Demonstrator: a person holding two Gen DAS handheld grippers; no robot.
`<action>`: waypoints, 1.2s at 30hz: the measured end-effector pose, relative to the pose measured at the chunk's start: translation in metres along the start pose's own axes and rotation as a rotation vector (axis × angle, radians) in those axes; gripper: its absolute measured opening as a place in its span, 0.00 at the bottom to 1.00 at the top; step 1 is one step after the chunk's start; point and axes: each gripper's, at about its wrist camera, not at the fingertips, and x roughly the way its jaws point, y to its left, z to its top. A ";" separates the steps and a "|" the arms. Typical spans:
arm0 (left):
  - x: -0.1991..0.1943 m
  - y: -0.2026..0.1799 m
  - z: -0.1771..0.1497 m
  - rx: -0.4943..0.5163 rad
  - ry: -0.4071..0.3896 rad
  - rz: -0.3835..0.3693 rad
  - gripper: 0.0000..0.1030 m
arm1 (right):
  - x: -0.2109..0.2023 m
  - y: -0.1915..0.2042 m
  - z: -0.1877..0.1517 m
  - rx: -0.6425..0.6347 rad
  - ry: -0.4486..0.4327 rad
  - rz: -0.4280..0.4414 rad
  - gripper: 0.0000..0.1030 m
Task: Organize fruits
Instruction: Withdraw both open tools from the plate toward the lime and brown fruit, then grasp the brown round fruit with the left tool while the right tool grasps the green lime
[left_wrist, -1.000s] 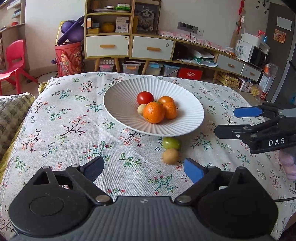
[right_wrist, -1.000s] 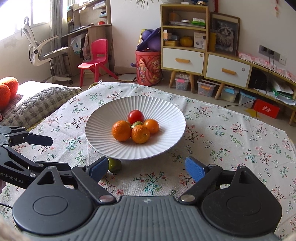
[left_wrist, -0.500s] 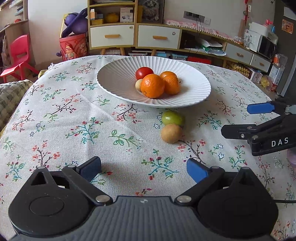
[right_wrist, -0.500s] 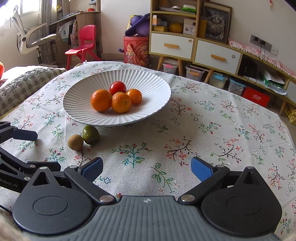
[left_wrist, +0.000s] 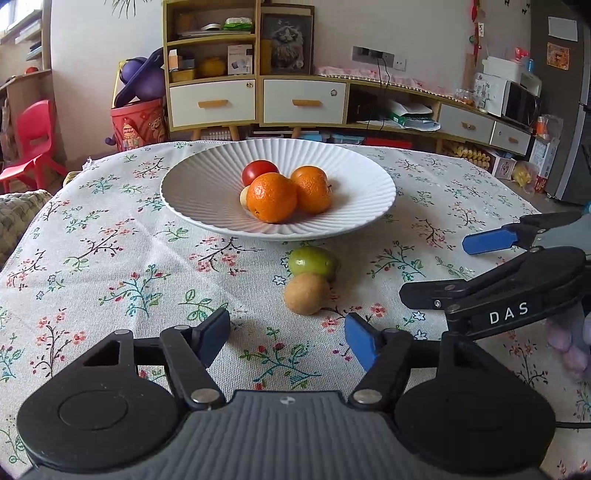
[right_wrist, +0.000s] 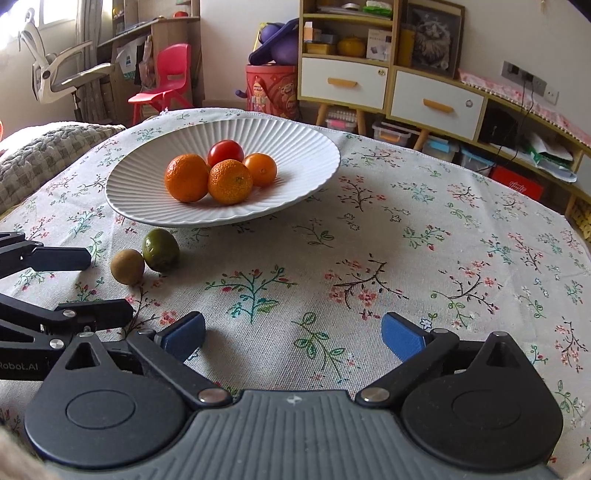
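Both tools are spread wide with nothing in them: left tool (left_wrist: 287, 334) hangs just short of the brown fruit (left_wrist: 306, 293), which touches the green fruit (left_wrist: 312, 260) right in front of the white plate (left_wrist: 199, 206) holding oranges (left_wrist: 272, 197) and a tomato (left_wrist: 258, 170); right tool (right_wrist: 293, 334) sits over bare counter (right_wrist: 406, 258) beside the plate

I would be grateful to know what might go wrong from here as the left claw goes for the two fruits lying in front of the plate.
1. The brown fruit and the green fruit lie touching on the tablecloth; closing the open left claw on one may nudge the other, and both are round enough to roll.
2. The green fruit sits right at the plate rim, so a finger may knock it.
3. The open right claw hovers close by; the two could collide.
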 end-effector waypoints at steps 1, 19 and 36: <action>0.001 -0.001 0.000 0.005 -0.001 -0.008 0.51 | 0.000 0.000 0.000 -0.001 -0.003 0.002 0.99; 0.003 0.009 0.005 0.044 -0.024 -0.097 0.10 | 0.009 0.013 0.007 -0.046 -0.042 0.050 0.99; -0.018 0.056 -0.007 -0.044 -0.019 -0.039 0.10 | 0.018 0.053 0.022 -0.129 -0.065 0.098 0.92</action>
